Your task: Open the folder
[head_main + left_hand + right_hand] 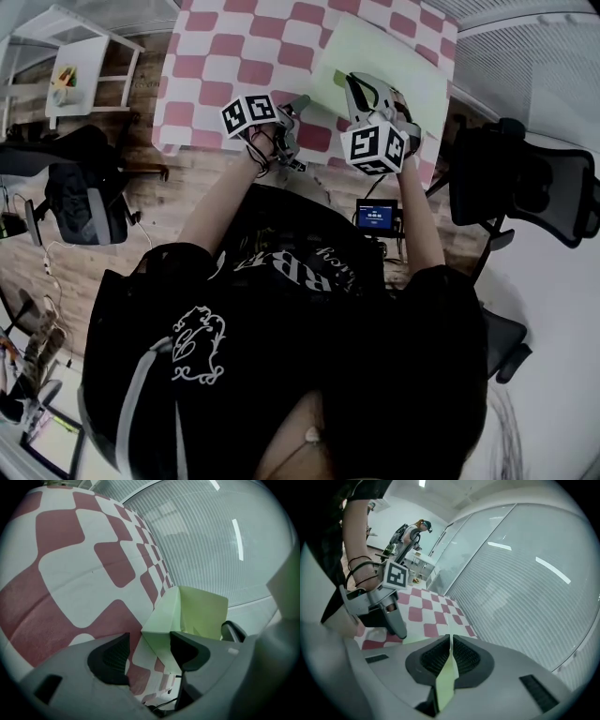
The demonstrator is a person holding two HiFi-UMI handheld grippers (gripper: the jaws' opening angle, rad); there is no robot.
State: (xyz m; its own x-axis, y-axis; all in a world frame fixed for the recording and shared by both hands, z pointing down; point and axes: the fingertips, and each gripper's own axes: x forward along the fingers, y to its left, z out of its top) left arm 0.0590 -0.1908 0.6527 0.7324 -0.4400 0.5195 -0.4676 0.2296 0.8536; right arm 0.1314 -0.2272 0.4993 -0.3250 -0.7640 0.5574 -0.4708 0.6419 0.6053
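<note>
Folder (398, 61) lies on the checkered table (211, 56) at its near right edge; right gripper (450, 656) is clamped tight on the thin green cover sheet, pads pressed together over it. Left gripper (149, 651) sits just beside with jaws apart, nothing pinched, folder corner in front of them. Cover looks raised, tented off the lower leaf, so partly open; swinging it fully over and laying it flat is left, I'd judge.

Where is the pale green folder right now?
In the head view the folder sits on the right side of the checkered tablecloth, beside the left gripper, with an edge of its cover pinched in the right gripper.
</note>
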